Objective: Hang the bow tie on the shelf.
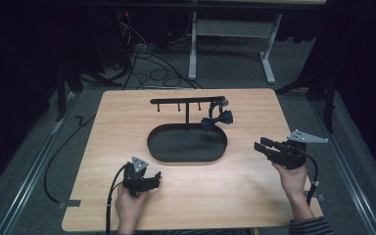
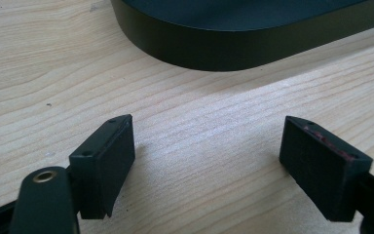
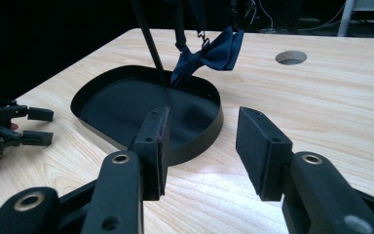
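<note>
1. The dark blue bow tie (image 1: 217, 119) hangs from the right end of the black stand (image 1: 187, 100), above the far right part of the oval tray (image 1: 159, 149).
2. Both grippers are released and empty: the left gripper (image 1: 155, 177) is near left of the tray, and the right gripper (image 1: 262, 146) is to its right.
3. Judged best: approach with the right gripper, pinch the tie's knot and lift it clear of the hook.

you have a light wooden table (image 1: 127, 117) in front of you, with a round hole (image 3: 290, 57) cut through its top. a black oval tray (image 1: 159, 149) sits directly on it, near the middle.
</note>
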Tool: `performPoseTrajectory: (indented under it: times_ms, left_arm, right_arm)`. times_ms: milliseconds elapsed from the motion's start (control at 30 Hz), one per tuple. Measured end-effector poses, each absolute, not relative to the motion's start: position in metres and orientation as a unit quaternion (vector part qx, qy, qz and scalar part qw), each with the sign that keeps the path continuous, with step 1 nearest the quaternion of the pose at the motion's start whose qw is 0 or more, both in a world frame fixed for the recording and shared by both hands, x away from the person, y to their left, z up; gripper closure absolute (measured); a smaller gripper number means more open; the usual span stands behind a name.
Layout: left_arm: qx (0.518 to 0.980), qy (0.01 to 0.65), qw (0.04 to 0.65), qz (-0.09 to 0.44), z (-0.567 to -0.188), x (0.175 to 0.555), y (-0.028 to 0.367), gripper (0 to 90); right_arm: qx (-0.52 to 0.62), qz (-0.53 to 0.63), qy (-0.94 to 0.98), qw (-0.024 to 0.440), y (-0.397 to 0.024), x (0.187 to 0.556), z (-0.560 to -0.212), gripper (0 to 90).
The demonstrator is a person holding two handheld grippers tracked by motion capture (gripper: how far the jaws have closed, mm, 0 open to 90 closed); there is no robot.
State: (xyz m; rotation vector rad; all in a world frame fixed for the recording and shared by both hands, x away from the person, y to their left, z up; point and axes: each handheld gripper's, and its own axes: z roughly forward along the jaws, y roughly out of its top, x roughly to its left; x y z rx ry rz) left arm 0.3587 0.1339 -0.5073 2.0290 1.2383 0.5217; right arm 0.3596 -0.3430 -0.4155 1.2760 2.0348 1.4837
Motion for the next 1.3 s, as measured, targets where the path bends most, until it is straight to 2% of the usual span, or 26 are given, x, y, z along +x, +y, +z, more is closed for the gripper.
performPoseTrajectory:
  times_ms: [1300]
  left_arm:
    - [0.782, 0.477, 0.347, 0.201, -0.507, 0.359, 0.134, 21.0]
  right_arm:
    - [0.454, 0.495, 0.734, 0.103, -0.314, 0.362, -0.463, 58.0]
